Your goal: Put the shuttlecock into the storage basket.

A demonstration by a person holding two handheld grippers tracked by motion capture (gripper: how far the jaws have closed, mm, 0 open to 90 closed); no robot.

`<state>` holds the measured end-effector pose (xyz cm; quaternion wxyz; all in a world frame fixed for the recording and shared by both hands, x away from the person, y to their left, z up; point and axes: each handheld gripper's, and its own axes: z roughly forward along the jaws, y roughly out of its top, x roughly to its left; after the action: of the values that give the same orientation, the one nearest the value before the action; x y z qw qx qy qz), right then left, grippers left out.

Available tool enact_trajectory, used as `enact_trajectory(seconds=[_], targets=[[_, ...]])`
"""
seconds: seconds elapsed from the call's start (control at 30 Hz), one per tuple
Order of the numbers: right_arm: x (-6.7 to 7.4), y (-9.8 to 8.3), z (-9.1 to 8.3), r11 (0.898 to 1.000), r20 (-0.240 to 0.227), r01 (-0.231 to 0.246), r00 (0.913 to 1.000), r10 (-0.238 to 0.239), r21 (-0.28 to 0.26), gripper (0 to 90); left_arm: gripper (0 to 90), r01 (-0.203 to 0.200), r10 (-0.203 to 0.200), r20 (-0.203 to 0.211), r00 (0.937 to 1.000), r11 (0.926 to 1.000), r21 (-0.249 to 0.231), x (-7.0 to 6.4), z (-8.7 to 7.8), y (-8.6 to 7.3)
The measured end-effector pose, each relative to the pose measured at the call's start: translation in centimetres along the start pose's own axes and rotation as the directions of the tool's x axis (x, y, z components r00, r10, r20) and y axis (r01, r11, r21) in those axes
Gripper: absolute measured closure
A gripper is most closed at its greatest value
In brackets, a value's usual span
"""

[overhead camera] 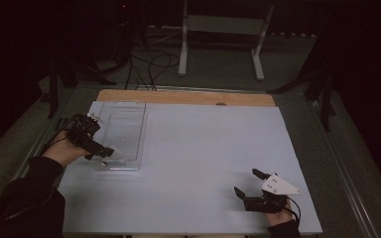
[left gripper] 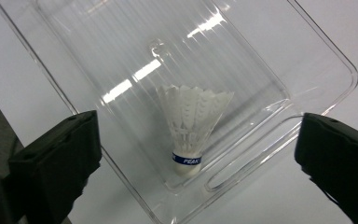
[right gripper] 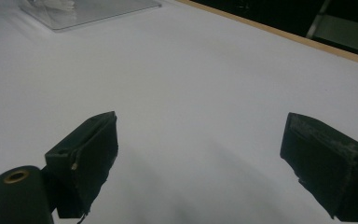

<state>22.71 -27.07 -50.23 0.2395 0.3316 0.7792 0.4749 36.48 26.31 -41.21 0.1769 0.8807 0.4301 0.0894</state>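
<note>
A white feather shuttlecock point(left gripper: 191, 128) with a blue band lies in a clear plastic tray point(left gripper: 270, 60), its cork end toward the tray's near end. My left gripper point(left gripper: 198, 128) hangs open over that end, one black jaw on each side of the shuttlecock and neither touching it. From above, the tray point(overhead camera: 129, 124) sits at the table's left with the left gripper point(overhead camera: 102, 136) at its left rim. My right gripper point(overhead camera: 248, 182) rests open near the front right edge, nothing between its jaws point(right gripper: 200, 158). The tray point(right gripper: 98, 11) lies far off from it.
The white table top point(overhead camera: 203, 153) stretches between the two grippers, with a wooden strip point(overhead camera: 188, 96) along its far edge. Beyond it stand a white frame point(overhead camera: 221, 25), floor cables point(overhead camera: 149, 64) and dark stand legs point(overhead camera: 325, 94).
</note>
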Motion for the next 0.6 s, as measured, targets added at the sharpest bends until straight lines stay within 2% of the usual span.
enact_trajectory(seconds=[0.1,0.17,0.43,0.6], targets=[[0.0,0.0,0.0,1.0,0.0,-0.001,1.0,0.001,-0.001,11.3,0.1,-0.002,0.002,0.018,0.9998,0.9999,-0.011,-0.2,0.0,0.2],[0.0,0.0,0.0,1.0,0.001,-0.002,1.0,0.002,0.0,11.3,0.0,-0.012,0.012,0.019,0.9997,0.9998,-0.019,-0.5,0.0,0.3],[0.0,0.0,0.0,1.0,0.001,-0.001,1.0,0.001,0.0,11.3,0.0,-0.011,0.012,0.02,0.9997,0.9995,-0.028,-1.0,0.0,0.9],[0.0,0.0,0.0,1.0,0.001,-0.003,1.0,0.003,0.0,11.3,0.0,-0.029,0.031,0.03,0.9991,0.9983,-0.05,-1.5,-0.1,1.5]])
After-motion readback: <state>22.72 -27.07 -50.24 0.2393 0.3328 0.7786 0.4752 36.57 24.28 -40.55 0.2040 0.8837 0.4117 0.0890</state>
